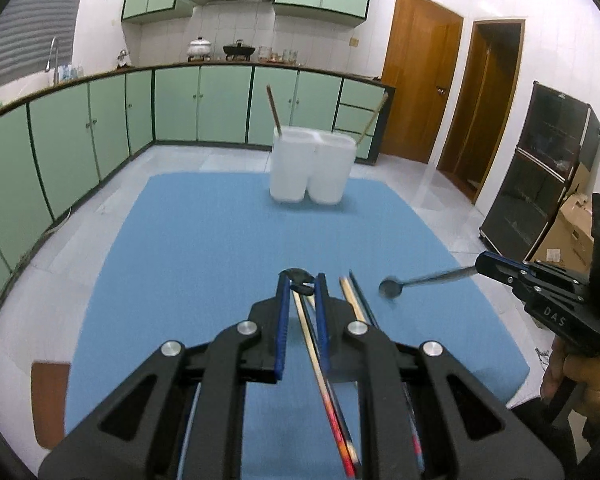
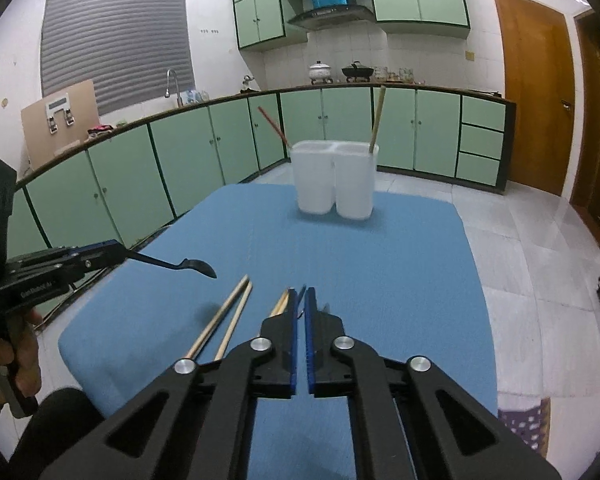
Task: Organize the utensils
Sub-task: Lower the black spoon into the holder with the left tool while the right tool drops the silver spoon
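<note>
My left gripper [image 1: 302, 280] is shut on a black spoon [image 1: 300, 280]; in the right wrist view that black spoon [image 2: 194, 266] sticks out of the left gripper [image 2: 122, 254] above the blue mat [image 2: 380, 260]. The right gripper [image 2: 300, 296] has its blue pads nearly together. From the left wrist view, the right gripper [image 1: 478, 270] is shut on the handle of a metal spoon [image 1: 392, 288], bowl hanging over the mat. Several chopsticks [image 2: 228, 320] lie on the near mat. A white two-compartment holder [image 2: 334, 180] stands at the far edge, one chopstick in each side.
Green cabinets [image 2: 180, 168] curve along the left and back. Wooden doors [image 1: 420, 80] and a black glass cabinet [image 1: 540, 168] with a cardboard box [image 1: 576, 232] stand at the right. A person's hand [image 1: 580, 376] grips the right handle. A brown seat [image 1: 50, 400] sits near the mat's left corner.
</note>
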`<state>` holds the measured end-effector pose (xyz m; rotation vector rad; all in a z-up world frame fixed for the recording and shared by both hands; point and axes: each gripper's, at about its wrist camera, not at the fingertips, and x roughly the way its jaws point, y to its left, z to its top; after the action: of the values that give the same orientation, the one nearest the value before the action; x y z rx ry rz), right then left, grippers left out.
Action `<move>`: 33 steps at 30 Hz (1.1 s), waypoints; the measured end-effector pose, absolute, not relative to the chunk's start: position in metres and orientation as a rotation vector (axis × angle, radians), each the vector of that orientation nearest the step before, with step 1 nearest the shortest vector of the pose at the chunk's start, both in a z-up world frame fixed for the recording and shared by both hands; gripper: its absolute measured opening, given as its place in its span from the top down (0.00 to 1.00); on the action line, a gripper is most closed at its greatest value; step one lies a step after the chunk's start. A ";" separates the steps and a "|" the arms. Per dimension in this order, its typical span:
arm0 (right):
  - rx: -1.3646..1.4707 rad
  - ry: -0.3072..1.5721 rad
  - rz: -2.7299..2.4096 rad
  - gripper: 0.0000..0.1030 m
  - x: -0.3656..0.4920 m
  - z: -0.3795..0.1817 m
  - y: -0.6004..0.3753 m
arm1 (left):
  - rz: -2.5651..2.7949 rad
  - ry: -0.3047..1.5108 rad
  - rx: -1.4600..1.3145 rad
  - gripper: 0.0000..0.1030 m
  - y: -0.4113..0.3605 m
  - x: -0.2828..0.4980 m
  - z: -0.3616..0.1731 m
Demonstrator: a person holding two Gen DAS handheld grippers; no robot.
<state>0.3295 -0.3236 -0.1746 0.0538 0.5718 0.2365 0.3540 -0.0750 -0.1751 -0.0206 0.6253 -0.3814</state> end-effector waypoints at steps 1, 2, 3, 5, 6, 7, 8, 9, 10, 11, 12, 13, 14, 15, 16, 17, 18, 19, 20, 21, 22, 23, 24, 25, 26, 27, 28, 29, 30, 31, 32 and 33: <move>0.055 0.572 0.239 0.99 0.337 -0.172 -0.325 | -0.386 0.630 -0.027 0.89 -0.075 0.361 -0.172; 0.054 0.574 0.243 0.99 0.347 -0.169 -0.327 | -0.392 0.634 -0.036 0.89 -0.074 0.368 -0.170; 0.053 0.577 0.247 0.99 0.353 -0.167 -0.328 | -0.395 0.640 -0.044 0.89 -0.074 0.377 -0.167; 0.065 0.586 0.266 0.99 0.370 -0.162 -0.331 | -0.395 0.646 -0.052 0.89 -0.074 0.389 -0.163; 0.071 0.591 0.274 0.99 0.376 -0.160 -0.330 | -0.396 0.648 -0.054 0.89 -0.074 0.396 -0.160; 0.080 0.601 0.285 0.99 0.385 -0.157 -0.331 | -0.399 0.652 -0.055 0.89 -0.074 0.401 -0.158; 0.081 0.606 0.291 0.99 0.390 -0.156 -0.330 | -0.403 0.655 -0.057 0.89 -0.074 0.406 -0.155; 0.076 0.613 0.300 0.99 0.399 -0.152 -0.329 | -0.411 0.654 -0.053 0.89 -0.077 0.414 -0.149; 0.071 0.621 0.307 0.99 0.406 -0.149 -0.328 | -0.416 0.649 -0.048 0.89 -0.077 0.419 -0.143; 0.068 0.630 0.318 0.99 0.416 -0.144 -0.327 | -0.421 0.646 -0.044 0.89 -0.079 0.424 -0.138; 0.068 0.633 0.323 0.99 0.421 -0.140 -0.327 | -0.429 0.642 -0.045 0.89 -0.082 0.433 -0.129; 0.070 0.633 0.330 0.99 0.426 -0.135 -0.327 | -0.431 0.635 -0.042 0.89 -0.083 0.437 -0.124; 0.072 0.634 0.336 0.99 0.431 -0.130 -0.327 | -0.432 0.627 -0.036 0.89 -0.086 0.443 -0.118; 0.072 0.634 0.344 0.99 0.436 -0.123 -0.327 | -0.435 0.625 -0.034 0.89 -0.086 0.448 -0.114; 0.070 0.633 0.350 0.99 0.439 -0.117 -0.328 | -0.443 0.626 -0.034 0.89 -0.088 0.454 -0.110; 0.063 0.630 0.355 0.99 0.444 -0.109 -0.327 | -0.448 0.630 -0.032 0.89 -0.091 0.460 -0.107; 0.058 0.626 0.357 0.99 0.447 -0.104 -0.327 | -0.454 0.635 -0.030 0.89 -0.093 0.466 -0.104; 0.055 0.620 0.362 0.99 0.452 -0.095 -0.327 | -0.457 0.639 -0.026 0.89 -0.096 0.471 -0.101; 0.055 0.618 0.365 0.99 0.456 -0.089 -0.326 | -0.460 0.639 -0.019 0.89 -0.100 0.478 -0.097; 0.051 0.607 0.366 0.99 0.463 -0.078 -0.327 | -0.462 0.639 -0.013 0.89 -0.102 0.483 -0.093; 0.048 0.598 0.366 0.99 0.466 -0.071 -0.325 | -0.467 0.643 -0.016 0.89 -0.106 0.491 -0.089; 0.044 0.586 0.364 0.99 0.470 -0.063 -0.326 | -0.466 0.644 -0.021 0.89 -0.110 0.498 -0.084; 0.043 0.573 0.362 0.99 0.477 -0.054 -0.325 | -0.463 0.644 -0.021 0.89 -0.113 0.505 -0.080; 0.043 0.562 0.357 0.99 0.484 -0.045 -0.325 | -0.456 0.634 -0.015 0.89 -0.116 0.514 -0.073; 0.044 0.550 0.352 0.99 0.492 -0.037 -0.325 | -0.451 0.624 -0.011 0.89 -0.119 0.521 -0.068; 0.047 0.542 0.347 0.99 0.498 -0.031 -0.326 | -0.448 0.615 -0.013 0.89 -0.122 0.531 -0.061; 0.053 0.536 0.345 0.99 0.506 -0.025 -0.327 | -0.445 0.609 -0.018 0.89 -0.123 0.537 -0.057; 0.056 0.530 0.342 0.99 0.512 -0.020 -0.328 | -0.440 0.601 -0.020 0.89 -0.126 0.543 -0.052; 0.059 0.522 0.339 0.99 0.521 -0.014 -0.329 | -0.433 0.590 -0.022 0.89 -0.128 0.553 -0.047; 0.060 0.516 0.336 0.99 0.528 -0.010 -0.329 | -0.432 0.584 -0.025 0.89 -0.131 0.560 -0.044; 0.060 0.510 0.333 0.99 0.536 -0.006 -0.330 | -0.426 0.576 -0.021 0.89 -0.134 0.567 -0.041; 0.057 0.508 0.327 0.99 0.546 -0.004 -0.331 | -0.415 0.569 -0.015 0.89 -0.138 0.577 -0.039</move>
<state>0.5457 -0.3307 -0.0037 0.0574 0.5075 0.3271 0.5772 -0.1382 -0.0393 -0.0148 0.5694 -0.4150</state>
